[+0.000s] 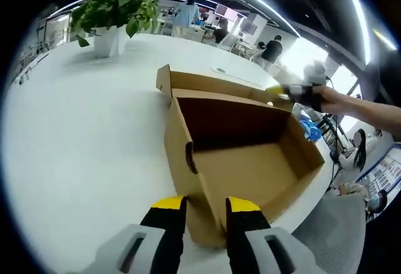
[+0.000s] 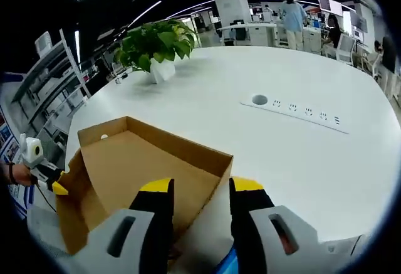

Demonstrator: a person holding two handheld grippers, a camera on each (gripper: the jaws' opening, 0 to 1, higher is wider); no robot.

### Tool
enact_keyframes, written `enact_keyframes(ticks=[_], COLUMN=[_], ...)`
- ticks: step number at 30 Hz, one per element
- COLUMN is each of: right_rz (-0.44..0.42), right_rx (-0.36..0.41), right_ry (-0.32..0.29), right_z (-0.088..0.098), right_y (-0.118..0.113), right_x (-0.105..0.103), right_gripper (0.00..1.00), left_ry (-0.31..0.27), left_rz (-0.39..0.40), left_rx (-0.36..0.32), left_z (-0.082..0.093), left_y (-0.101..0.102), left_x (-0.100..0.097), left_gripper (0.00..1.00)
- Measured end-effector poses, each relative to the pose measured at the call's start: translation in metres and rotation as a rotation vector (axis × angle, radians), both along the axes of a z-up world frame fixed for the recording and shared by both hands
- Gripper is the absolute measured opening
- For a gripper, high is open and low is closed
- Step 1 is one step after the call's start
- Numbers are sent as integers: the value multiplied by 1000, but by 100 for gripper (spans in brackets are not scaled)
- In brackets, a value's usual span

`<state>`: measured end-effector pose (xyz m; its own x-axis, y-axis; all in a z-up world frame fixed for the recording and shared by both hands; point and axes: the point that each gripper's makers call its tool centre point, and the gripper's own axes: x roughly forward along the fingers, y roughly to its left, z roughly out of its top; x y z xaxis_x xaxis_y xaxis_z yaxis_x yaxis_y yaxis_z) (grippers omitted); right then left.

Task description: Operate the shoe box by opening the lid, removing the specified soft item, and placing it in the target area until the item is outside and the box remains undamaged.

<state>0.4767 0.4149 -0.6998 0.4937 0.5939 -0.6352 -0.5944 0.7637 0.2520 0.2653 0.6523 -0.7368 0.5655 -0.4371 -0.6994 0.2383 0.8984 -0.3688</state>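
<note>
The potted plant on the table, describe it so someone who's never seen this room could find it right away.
Start at the big white table that holds the open cardboard shoe box. Look past the box toward the table's far edge: the potted plant stands there alone, with broad green leaves in a white pot, the one green living thing on the tabletop.

Potted plant [image 2: 156,45] (leafy) and socket strip [image 2: 294,108] on white table [image 2: 207,98].

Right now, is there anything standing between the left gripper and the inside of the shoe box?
Nothing visible does. The lid is folded back on the far side, so the shoe box is open on top. The left gripper sits at the box's near corner, one jaw on each side of it. The box floor in view is bare cardboard.
</note>
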Motion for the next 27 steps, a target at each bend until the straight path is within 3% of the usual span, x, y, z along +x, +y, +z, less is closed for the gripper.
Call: enact_keyframes(ticks=[8,10,20,24,27], right_rz=[-36,-41,-76,-177,-172], right_rx=[-53,-56,-133,-132,-131], right_ry=[24,30,74,122,130], right_z=[-12,-23,-43,-50,-49], right_y=[1,-3,-14,-22,-21], right_x=[8,23,42,47,49], right_gripper=[21,20,10,4,3], left_ry=[2,3,4,7,9], left_rz=[1,2,2,4,8], left_rx=[0,-1,1,3,9], left_z=[-1,-1,0,-1,-2], left_y=[0,0,-2,0,-1], left_x=[0,0,-1,0,0], left_gripper=[25,25,25,24,24])
